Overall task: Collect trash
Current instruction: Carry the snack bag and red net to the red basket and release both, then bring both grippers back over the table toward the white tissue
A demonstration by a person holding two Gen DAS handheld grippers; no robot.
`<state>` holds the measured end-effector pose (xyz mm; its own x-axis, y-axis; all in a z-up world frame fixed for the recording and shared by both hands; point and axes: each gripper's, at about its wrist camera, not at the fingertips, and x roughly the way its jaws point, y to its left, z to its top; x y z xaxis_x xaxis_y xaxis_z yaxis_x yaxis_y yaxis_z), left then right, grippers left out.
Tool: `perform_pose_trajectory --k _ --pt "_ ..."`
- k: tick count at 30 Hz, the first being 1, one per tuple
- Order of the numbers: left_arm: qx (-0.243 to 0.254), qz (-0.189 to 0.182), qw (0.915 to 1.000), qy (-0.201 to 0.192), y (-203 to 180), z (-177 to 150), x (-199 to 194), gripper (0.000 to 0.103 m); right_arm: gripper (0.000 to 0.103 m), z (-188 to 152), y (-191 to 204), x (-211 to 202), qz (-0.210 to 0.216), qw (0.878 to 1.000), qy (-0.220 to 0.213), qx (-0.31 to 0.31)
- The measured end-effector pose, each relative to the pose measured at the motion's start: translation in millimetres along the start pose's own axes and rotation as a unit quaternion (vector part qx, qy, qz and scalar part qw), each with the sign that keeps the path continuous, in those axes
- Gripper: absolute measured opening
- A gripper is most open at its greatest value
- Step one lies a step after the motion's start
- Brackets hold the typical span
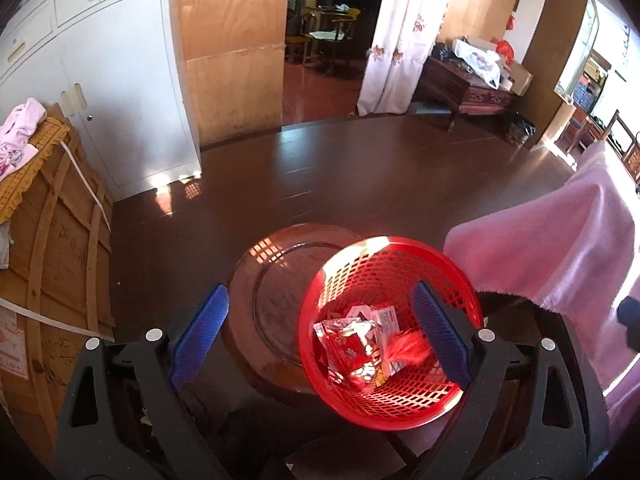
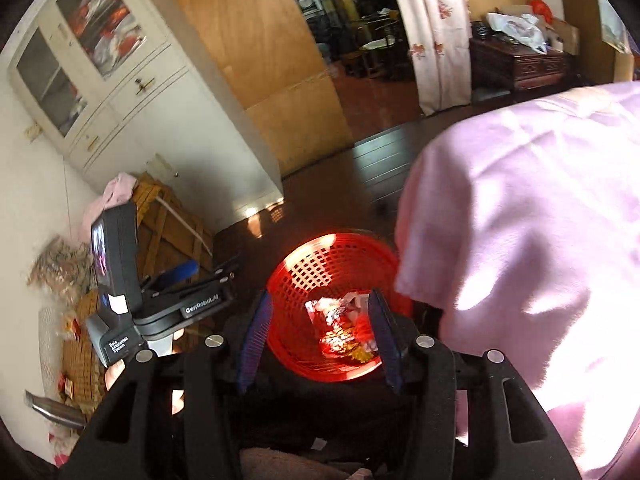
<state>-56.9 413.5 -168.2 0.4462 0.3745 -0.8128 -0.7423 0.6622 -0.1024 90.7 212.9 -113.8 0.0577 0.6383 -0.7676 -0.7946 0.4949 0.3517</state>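
Note:
A red mesh basket sits low in the left wrist view, overlapping the right side of a round wooden stool. Several crumpled red and silver wrappers lie in it, one red piece blurred. My left gripper hovers over the basket's left rim, jaws wide apart and empty. The right wrist view looks down into the same basket and its wrappers. My right gripper is above them, its blue pads apart with nothing pressed between. The left tool's black housing shows at the left.
A pink cloth drapes over furniture right of the basket and fills the right side of the right wrist view. A wooden crate with clothes on top stands at the left, by a white cabinet. Dark wood floor lies beyond.

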Motion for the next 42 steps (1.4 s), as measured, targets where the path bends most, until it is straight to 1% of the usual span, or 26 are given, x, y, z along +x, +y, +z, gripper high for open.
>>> perform_pose_trajectory --k 3,5,8,10,12,15,20,24,27,30,32,35,40,42 --pt "0.004 -0.001 1.0000 -0.002 -4 -1 -4 0.090 0.050 -3 -8 -12 -0.013 1.000 -0.016 0.006" --pt "0.006 -0.003 1.0000 -0.003 -6 -1 -6 0.090 0.050 -4 -14 -25 -0.024 0.999 -0.031 0.011" --pt "0.010 -0.011 0.9999 -0.002 -13 -1 -11 0.090 0.051 -8 -26 -47 -0.029 0.998 -0.055 0.024" --pt "0.017 -0.016 0.9997 -0.005 -18 -1 -15 0.090 0.051 -10 -35 -65 -0.036 0.996 -0.074 0.033" --pt "0.026 -0.018 0.9994 -0.011 -27 -2 -22 0.090 0.055 -15 -44 -86 -0.045 0.993 -0.096 0.043" --pt "0.041 -0.027 0.9986 -0.021 -43 -4 -33 0.090 0.057 -24 -55 -119 -0.067 0.987 -0.133 0.054" --pt "0.075 -0.040 0.9957 -0.036 -75 -10 -52 0.091 0.060 -47 -77 -173 -0.102 0.974 -0.186 0.079" --pt "0.103 -0.056 0.9918 -0.049 -100 -16 -70 0.092 0.063 -71 -95 -213 -0.137 0.960 -0.224 0.100" --pt "0.125 -0.078 0.9874 -0.058 -123 -22 -84 0.093 0.065 -95 -110 -245 -0.163 0.946 -0.253 0.120" --pt "0.151 -0.086 0.9821 -0.072 -145 -29 -98 0.094 0.070 -120 -128 -275 -0.191 0.928 -0.282 0.149" --pt "0.163 -0.093 0.9791 -0.079 -158 -35 -105 0.094 0.071 -137 -139 -288 -0.199 0.919 -0.292 0.173" --pt "0.172 -0.108 0.9754 -0.085 -171 -44 -113 0.095 0.071 -161 -156 -303 -0.206 0.910 -0.295 0.207" --pt "0.187 -0.131 0.9689 -0.097 -178 -54 -120 0.096 0.072 -186 -174 -305 -0.201 0.905 -0.276 0.253" --pt "0.197 -0.130 0.9667 -0.098 -181 -57 -119 0.096 0.072 -190 -173 -307 -0.196 0.904 -0.275 0.262"
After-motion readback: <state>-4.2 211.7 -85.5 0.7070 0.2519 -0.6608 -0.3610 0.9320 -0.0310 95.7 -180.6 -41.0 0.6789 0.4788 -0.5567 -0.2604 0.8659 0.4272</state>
